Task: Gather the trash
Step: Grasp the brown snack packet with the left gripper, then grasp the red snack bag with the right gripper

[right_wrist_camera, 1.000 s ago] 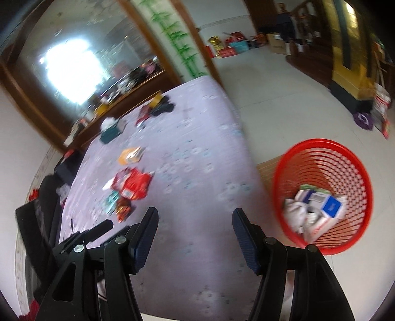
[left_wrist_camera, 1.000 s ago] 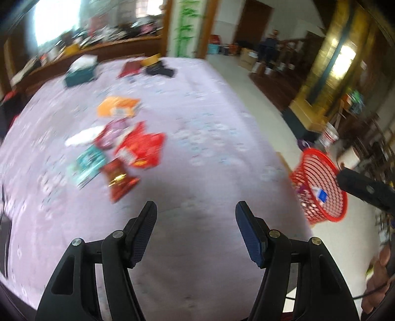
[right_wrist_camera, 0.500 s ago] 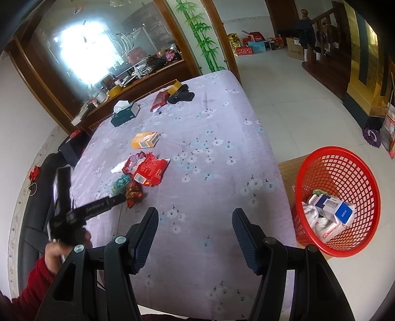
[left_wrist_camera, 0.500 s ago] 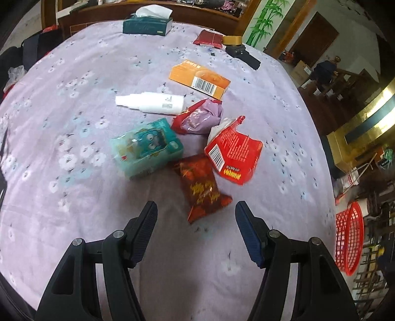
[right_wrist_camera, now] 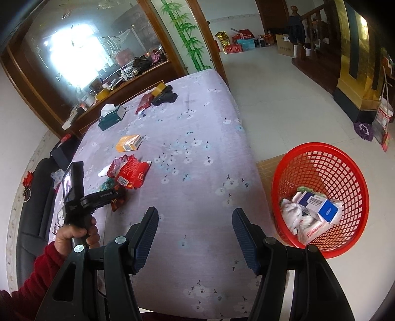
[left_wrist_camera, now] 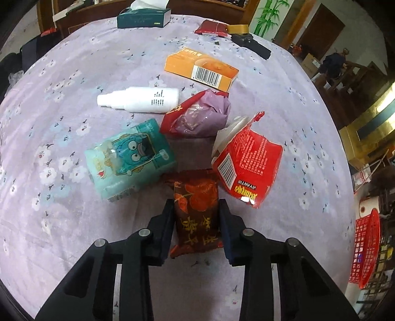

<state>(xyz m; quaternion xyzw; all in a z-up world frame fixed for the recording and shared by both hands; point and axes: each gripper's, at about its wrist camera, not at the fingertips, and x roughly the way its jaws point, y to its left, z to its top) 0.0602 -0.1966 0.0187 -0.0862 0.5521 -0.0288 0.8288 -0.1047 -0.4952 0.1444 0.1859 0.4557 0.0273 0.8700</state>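
A dark red snack packet (left_wrist_camera: pixel 196 190) lies on the lilac flowered tablecloth (left_wrist_camera: pixel 74 74). My left gripper (left_wrist_camera: pixel 196 206) is down over it, jaws closing, and both pads touch the packet's sides. Beside it lie a teal tissue pack (left_wrist_camera: pixel 130 160), a torn red bag (left_wrist_camera: pixel 246 165), a crumpled purple bag (left_wrist_camera: pixel 200 116), a white bottle (left_wrist_camera: pixel 140 100) and an orange box (left_wrist_camera: pixel 202 70). My right gripper (right_wrist_camera: pixel 195 213) hangs open over the table's near edge with nothing between its fingers. The red mesh basket (right_wrist_camera: pixel 318 145) stands on the floor to the right, with boxes and wrappers inside.
A green tissue box (left_wrist_camera: pixel 143 16), a dark red pouch (left_wrist_camera: pixel 209 27) and a black object (left_wrist_camera: pixel 251 44) lie at the far end of the table. A hand in a red sleeve (right_wrist_camera: pixel 76 232) holds the left gripper. The tiled floor (right_wrist_camera: pixel 284 103) lies beyond the basket.
My left gripper came down and forward over the trash pile and its jaws narrowed onto the dark red packet. The right gripper has stayed in place, still open.
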